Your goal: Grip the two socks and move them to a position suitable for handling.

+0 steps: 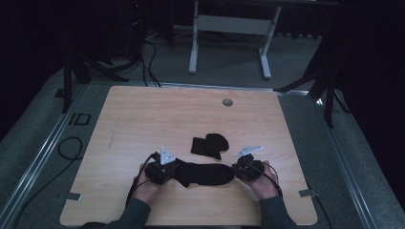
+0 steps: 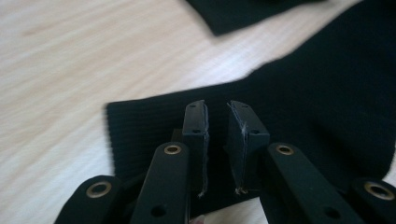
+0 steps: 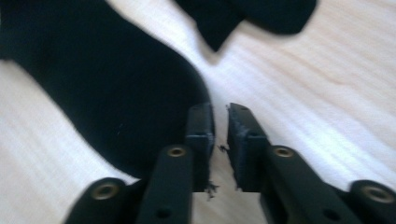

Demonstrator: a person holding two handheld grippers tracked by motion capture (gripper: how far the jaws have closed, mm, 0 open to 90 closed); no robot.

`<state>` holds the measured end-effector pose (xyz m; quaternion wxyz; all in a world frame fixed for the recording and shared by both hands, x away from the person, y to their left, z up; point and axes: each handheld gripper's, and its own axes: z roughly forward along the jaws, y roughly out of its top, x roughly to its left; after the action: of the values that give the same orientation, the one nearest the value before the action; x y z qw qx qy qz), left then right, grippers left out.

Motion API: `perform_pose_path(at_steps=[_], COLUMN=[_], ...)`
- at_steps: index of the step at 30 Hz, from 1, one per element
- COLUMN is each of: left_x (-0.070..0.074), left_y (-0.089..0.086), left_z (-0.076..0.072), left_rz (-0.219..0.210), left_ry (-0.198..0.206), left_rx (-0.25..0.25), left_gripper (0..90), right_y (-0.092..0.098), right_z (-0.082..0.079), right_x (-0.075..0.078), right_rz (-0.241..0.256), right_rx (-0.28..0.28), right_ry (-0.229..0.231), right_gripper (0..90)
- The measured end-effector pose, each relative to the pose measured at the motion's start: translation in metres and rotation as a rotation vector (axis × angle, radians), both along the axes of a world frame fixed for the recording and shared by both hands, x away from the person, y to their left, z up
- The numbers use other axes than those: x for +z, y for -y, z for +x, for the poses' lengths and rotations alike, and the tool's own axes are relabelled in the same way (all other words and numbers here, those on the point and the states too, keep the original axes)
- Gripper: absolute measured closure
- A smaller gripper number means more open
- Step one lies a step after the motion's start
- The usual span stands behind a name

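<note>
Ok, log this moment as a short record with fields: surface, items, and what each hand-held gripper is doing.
surface: wooden table
item 1: long black sock, lying flat between both tools
item 2: folded black sock, just beyond it, apart
left hand-held gripper: over the ribbed cuff end, jaws slightly apart, nothing pinched
right hand-held gripper: at the sock's other end, small gap between jaws, beside the edge
other: grey round cap at far edge

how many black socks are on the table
2. One sock lies stretched out between the left tongs and right tongs near the front edge. The other, folded sock sits just behind it toward the table's middle. None seems hidden.
</note>
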<state>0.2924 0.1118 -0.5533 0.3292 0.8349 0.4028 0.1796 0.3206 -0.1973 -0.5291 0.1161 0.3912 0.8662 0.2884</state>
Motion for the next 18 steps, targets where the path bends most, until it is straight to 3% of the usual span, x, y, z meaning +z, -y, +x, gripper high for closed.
perform_pose_path(at_steps=[6, 10, 18], left_x=[-0.004, -0.004, -0.005], left_y=[0.008, 0.008, 0.012], left_z=[-0.002, -0.002, -0.004], left_rz=[0.008, 0.005, 0.001], left_ry=[0.001, -0.003, -0.002], left_rx=[-0.031, -0.043, -0.086], left_gripper=[78.1, 78.8, 79.2], right_y=[0.007, 0.009, -0.005], right_z=[0.002, 0.003, 0.017], right_x=[0.008, 0.017, 0.028], right_rz=[0.054, 0.09, 0.086], right_rx=[-0.084, -0.1, -0.08], right_ry=[0.073, 0.116, 0.178], right_gripper=[68.0, 66.2, 62.8])
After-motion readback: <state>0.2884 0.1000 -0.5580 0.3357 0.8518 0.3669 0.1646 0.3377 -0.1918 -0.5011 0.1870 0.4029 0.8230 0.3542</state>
